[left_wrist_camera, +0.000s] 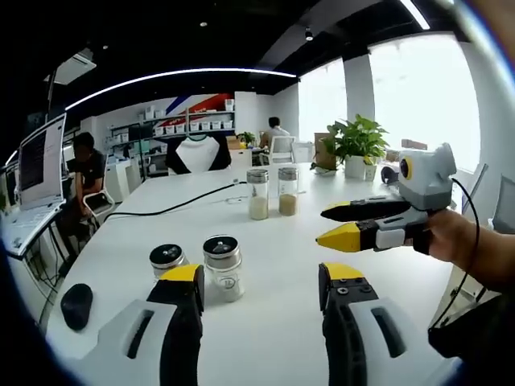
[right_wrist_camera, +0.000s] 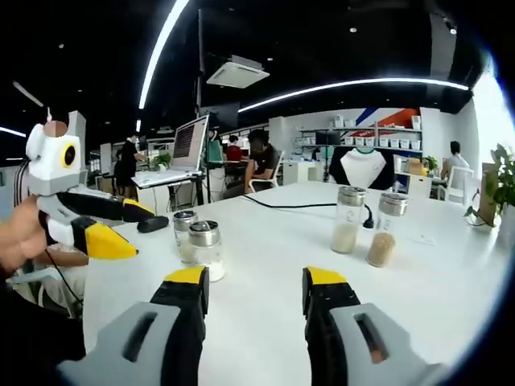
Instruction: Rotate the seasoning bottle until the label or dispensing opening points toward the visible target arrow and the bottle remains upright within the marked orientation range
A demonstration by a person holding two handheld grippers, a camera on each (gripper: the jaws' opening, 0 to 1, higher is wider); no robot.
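I am at the approach step: nothing is gripped, and I see no target arrow. My left gripper (left_wrist_camera: 261, 293) has jaws apart, empty; my right gripper (right_wrist_camera: 256, 293) likewise. Two short seasoning bottles (left_wrist_camera: 223, 267) stand upright on the white table (left_wrist_camera: 282, 241) at eleven o'clock of my left jaws, contents hard to tell. Two tall shakers (right_wrist_camera: 347, 219), at one o'clock in the right gripper view, hold pale and tan powder. Next, I judge, close on one short bottle.

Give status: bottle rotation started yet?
Nothing done. All four bottles stand upright and untouched: two short, two tall. Both tools are open and empty, the left tool facing the short pair. No arrow is visible. Grasp and rotation remain.
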